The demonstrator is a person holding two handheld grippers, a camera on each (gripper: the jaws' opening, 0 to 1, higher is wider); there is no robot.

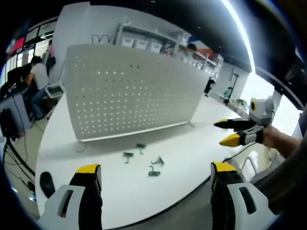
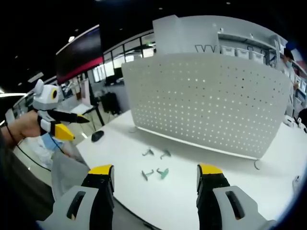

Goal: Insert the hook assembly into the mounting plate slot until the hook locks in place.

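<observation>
- White is the colour of the bench (image 1: 192, 143) and of the perforated mounting plate (image 1: 129, 91), which is stood upright on it, resting on its lower edge.
- Four small green hooks are seen lying on the bench in front of the plate, apart from it and near to each other; in the left gripper view they are at (image 1: 128, 155), (image 1: 140, 146), (image 1: 154, 171) and (image 1: 158, 161).
- The same hooks are seen in the right gripper view from the other side, for example one at (image 2: 163, 173), with the plate (image 2: 206, 100) behind them.
- The left hand-held gripper (image 1: 153, 179) is held above the near edge of the bench with its yellow-tipped jaws wide apart and nothing between them.
- The right hand-held gripper (image 2: 155, 178) is also spread wide and holds nothing.
- In the left gripper view the right hand-held gripper (image 1: 231, 132) is seen at the right side, held by a hand (image 1: 278, 139), its jaws parted.
- In the right gripper view the left hand-held gripper (image 2: 72, 127) is seen at the left side, jaws parted.
- A dark computer mouse (image 1: 46, 183) is lying near the bench edge.
- A seated person (image 1: 38, 81) is seen in the left gripper view, behind the plate.
</observation>
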